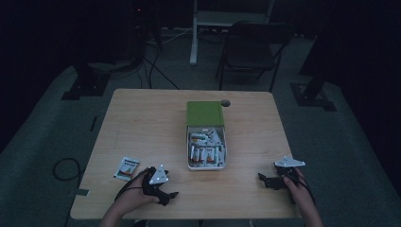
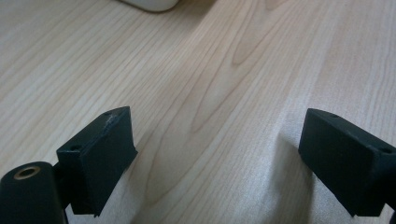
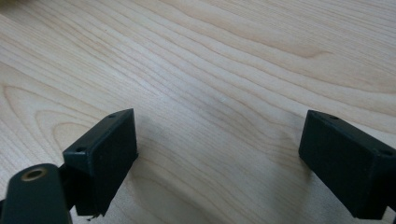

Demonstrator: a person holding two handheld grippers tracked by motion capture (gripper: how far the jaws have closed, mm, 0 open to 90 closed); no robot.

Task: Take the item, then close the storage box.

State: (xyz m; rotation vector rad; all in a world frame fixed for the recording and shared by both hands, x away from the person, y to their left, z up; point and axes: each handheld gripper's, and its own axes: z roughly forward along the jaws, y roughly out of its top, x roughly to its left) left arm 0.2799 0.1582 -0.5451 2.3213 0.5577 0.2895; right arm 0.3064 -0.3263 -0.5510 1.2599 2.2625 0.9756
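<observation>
**Ana:** Black jaws fill the foreground of both gripper views, standing wide apart with nothing but bare wood grain between them. The left claw point(image 2: 217, 154) and the right claw point(image 3: 219, 156) are both spread and empty, resting low over the table point(image 2: 224, 70).

**Ben:** So nothing is gripped. Where do they sit in the high view?

**Ana:** The left claw point(image 1: 171, 194) is at the near edge, held in the person's left hand point(image 1: 135, 194). Just beyond it on its outer side lies a small flat packet point(image 1: 126, 168), close but not touching. The right claw point(image 1: 263, 179) sits well off to the other side, held by the right hand point(image 1: 299, 185).

**Ben:** And the work itself?

**Ana:** Between the two claws and a little farther forward stands a white box point(image 1: 206, 165) with its green lid point(image 1: 204, 113) at its far end. Inside are several batteries point(image 1: 204, 153), packed loosely. A corner of that box point(image 2: 149, 4) peeks in at the top of the left gripper view.

**Ben:** Which step would you call this?

**Ana:** The very start, I'd judge: both claws parked, box untouched. The packet by the left claw looks like a likely first pick. That would mean swinging the left claw outward, lowering the jaws to straddle the packet's edge, since it lies flat, and closing gently.
</observation>
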